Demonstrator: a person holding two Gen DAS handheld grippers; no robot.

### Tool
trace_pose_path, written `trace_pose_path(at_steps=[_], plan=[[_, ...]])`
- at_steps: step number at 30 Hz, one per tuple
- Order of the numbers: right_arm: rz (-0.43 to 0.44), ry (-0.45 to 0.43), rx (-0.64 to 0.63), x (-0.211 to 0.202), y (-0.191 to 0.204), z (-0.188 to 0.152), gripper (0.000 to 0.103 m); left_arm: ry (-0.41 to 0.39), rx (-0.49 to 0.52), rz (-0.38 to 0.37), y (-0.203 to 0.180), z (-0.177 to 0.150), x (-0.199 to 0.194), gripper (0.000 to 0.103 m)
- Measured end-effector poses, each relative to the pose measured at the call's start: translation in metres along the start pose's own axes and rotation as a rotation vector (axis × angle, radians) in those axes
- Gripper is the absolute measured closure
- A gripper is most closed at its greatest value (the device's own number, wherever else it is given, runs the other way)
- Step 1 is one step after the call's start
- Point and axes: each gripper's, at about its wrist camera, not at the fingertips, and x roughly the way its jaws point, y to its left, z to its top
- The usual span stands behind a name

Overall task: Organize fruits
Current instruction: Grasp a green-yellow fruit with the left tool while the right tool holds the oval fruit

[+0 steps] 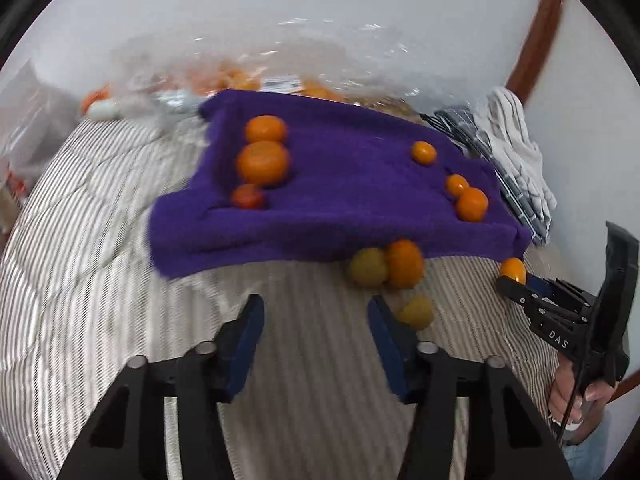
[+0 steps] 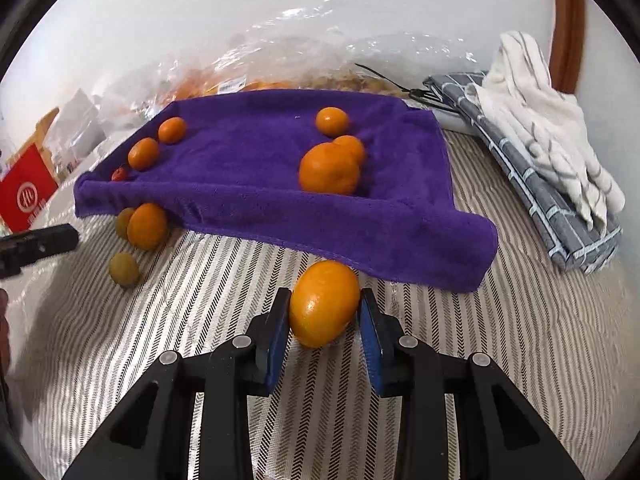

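Orange fruit [image 2: 324,304] pinched in right hand-held gripper [image 2: 325,312], angled downward

Striped bed [image 2: 500,360] open in front of my right tongs [image 2: 323,312], free lane up to the purple towel [image 2: 248,168] edge. Towel middle bare, fruit clustered at both sides. Three loose fruits [image 1: 384,268] crowd the towel's near edge beside my left tongs [image 1: 316,320]. Folded cloths [image 2: 552,152] block the right, plastic bags [image 2: 280,64] block the back wall.
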Motion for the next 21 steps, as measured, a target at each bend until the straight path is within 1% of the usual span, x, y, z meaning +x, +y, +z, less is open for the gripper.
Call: trace_pose_path(at_steps=[1, 3, 5, 7, 9, 10, 13, 15, 16, 19, 21], plan=[[0.002, -0.007, 0.003, 0.0, 0.0, 0.001, 0.07, -0.003, 0.0, -0.006, -0.006, 0.003, 0.003, 0.062], [0.015, -0.01, 0.004, 0.0, -0.001, 0.001, 0.07, -0.005, 0.004, -0.027, -0.013, 0.008, 0.007, 0.063], [0.029, -0.011, 0.008, -0.002, -0.002, -0.002, 0.07, -0.001, -0.003, -0.042, -0.019, 0.012, 0.014, 0.068], [0.044, -0.009, 0.028, -0.002, -0.005, -0.002, 0.07, 0.011, -0.026, -0.075, -0.021, 0.016, 0.021, 0.071], [0.057, -0.009, 0.04, -0.002, -0.007, -0.002, 0.07, 0.015, -0.053, -0.093, -0.022, 0.016, 0.027, 0.073], [0.06, -0.013, 0.041, -0.003, -0.008, -0.002, 0.07, 0.0, -0.063, -0.097, -0.022, 0.017, 0.028, 0.074], [0.068, -0.02, 0.033, -0.004, -0.006, -0.002, 0.07, -0.021, -0.079, -0.089, -0.019, 0.016, 0.029, 0.085], [0.068, -0.02, 0.029, -0.004, -0.005, -0.002, 0.07, -0.028, -0.104, -0.111, -0.013, 0.015, 0.028, 0.087], [0.068, -0.019, 0.027, -0.003, -0.004, -0.001, 0.07, -0.038, -0.114, -0.111, -0.009, 0.015, 0.025, 0.092], [0.066, -0.018, 0.028, -0.003, -0.004, -0.001, 0.07, -0.067, -0.103, -0.073, -0.004, 0.016, 0.014, 0.092], [0.067, -0.018, 0.032, -0.003, -0.005, -0.001, 0.07, -0.069, -0.084, -0.05, -0.002, 0.015, 0.008, 0.092]])
